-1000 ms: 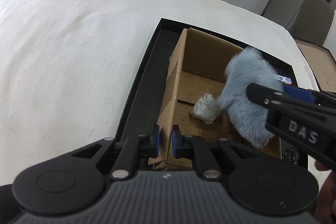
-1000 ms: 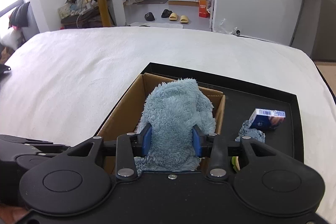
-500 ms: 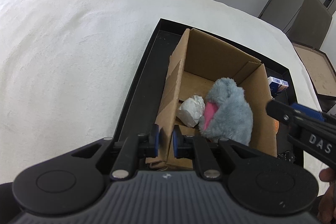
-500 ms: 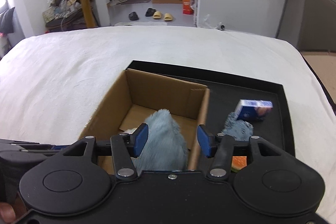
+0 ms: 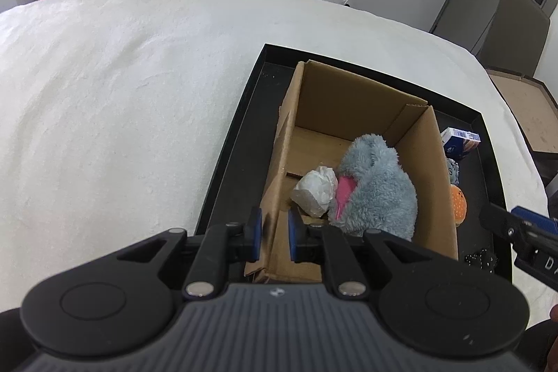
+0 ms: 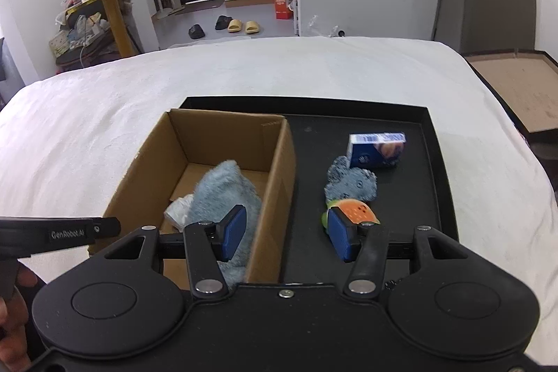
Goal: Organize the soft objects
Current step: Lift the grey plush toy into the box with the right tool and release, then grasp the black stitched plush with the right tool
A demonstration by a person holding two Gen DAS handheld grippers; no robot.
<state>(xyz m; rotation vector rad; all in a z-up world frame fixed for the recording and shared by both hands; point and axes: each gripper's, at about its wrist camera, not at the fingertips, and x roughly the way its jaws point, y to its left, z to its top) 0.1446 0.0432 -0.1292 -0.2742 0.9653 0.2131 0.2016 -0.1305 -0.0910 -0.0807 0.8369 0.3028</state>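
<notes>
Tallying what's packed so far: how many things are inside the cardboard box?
2: a blue plush toy against the right wall, and a crumpled white wad left of it. Something smaller underneath could be hidden.

Plush toy (image 5: 378,187) lies in box (image 5: 352,100) on tray (image 6: 411,183), packet (image 6: 376,150) beside.

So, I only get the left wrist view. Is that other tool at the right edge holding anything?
Observer: No. The right tool has just been opening its jaws, and nothing sits between them.
Operator: What's the orange thing beside the cardboard box?
Observer: An orange toy with a green edge, lying on the black tray.
Operator: And the grey bit behind it?
Observer: A small blue-grey plush, resting against a blue carton.
</notes>
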